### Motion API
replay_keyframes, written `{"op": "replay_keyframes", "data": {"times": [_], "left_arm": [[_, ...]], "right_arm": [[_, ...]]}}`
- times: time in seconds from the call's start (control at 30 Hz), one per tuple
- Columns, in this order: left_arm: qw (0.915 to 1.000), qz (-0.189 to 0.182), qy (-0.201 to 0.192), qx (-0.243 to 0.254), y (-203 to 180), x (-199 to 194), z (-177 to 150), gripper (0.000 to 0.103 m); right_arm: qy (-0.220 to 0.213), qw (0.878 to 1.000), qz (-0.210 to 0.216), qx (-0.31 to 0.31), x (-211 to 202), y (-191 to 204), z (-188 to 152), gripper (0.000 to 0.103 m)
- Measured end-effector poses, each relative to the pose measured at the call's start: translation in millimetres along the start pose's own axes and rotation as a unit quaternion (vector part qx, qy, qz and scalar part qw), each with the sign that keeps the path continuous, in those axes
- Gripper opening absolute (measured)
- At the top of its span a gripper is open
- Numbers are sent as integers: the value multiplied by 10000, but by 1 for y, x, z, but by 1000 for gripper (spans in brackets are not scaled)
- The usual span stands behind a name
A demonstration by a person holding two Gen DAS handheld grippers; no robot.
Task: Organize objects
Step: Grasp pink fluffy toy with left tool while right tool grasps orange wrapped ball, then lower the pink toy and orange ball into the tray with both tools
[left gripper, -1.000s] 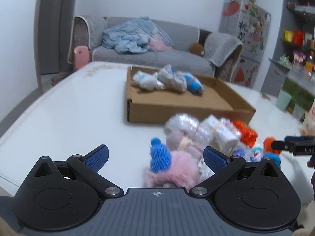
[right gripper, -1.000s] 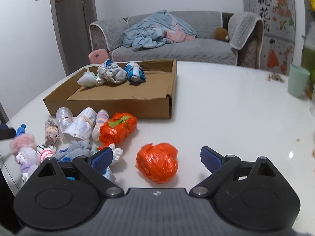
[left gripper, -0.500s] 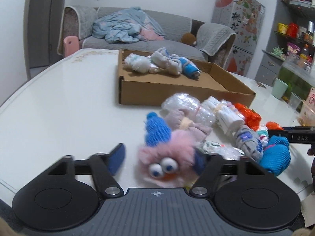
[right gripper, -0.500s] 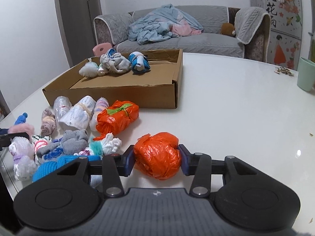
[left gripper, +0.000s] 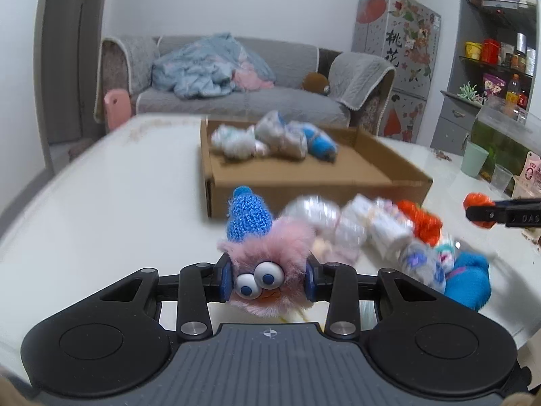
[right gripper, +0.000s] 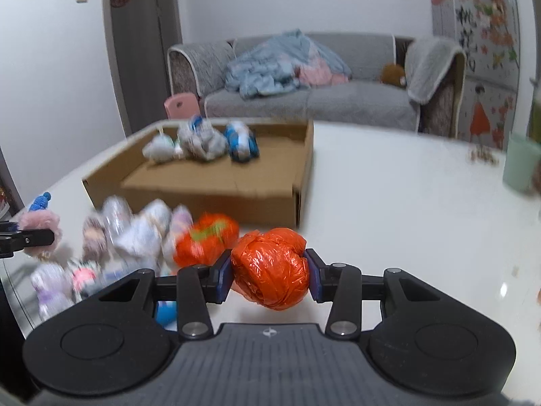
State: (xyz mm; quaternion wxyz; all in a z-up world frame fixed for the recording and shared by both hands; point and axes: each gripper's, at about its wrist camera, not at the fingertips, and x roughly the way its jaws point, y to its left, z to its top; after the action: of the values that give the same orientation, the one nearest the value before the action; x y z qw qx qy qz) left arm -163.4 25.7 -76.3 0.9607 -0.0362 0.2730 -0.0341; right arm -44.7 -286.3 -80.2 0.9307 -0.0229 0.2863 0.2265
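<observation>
Left gripper [left gripper: 267, 282] now clamping and lifting pink fuzzy toy [left gripper: 268, 264], right gripper [right gripper: 269, 277] raising orange bundle [right gripper: 270, 269] off table.

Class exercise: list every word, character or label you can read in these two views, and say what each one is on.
"桃花": on the decorated cabinet behind the sofa, left wrist view.
"DAS": white letters, cut off, on the right gripper at that view's edge.
Shelf packaging: too small.
Right wrist view: cabinet decoration too blurred.

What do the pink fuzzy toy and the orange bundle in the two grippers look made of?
Pink fuzzy toy with blue hat: long-pile plush, matte; hat rib-knitted yarn; glossy eyes, probably plastic. Orange crinkled bundle: thin plastic film, shiny creases; contents hidden.
</observation>
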Motion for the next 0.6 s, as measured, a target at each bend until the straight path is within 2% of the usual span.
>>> {"op": "replay_keyframes", "data": {"times": [0.17,0.33,0.47,0.6], "left_arm": [[9995,-117,-217,195,-4,0,41,45],[9977,-303,-350,489,-21,18,88,45],[9945,-516,-450,787,-46,48,130,45],[9925,-790,-314,876,-75,99,170,45]], "right_arm": [[-352,9991,97,-202,-9,0,39,40],[-625,9965,217,-514,-4,0,78,40],[-691,9942,351,-740,14,-7,107,40],[-600,9929,520,-885,46,-17,132,40]]}}
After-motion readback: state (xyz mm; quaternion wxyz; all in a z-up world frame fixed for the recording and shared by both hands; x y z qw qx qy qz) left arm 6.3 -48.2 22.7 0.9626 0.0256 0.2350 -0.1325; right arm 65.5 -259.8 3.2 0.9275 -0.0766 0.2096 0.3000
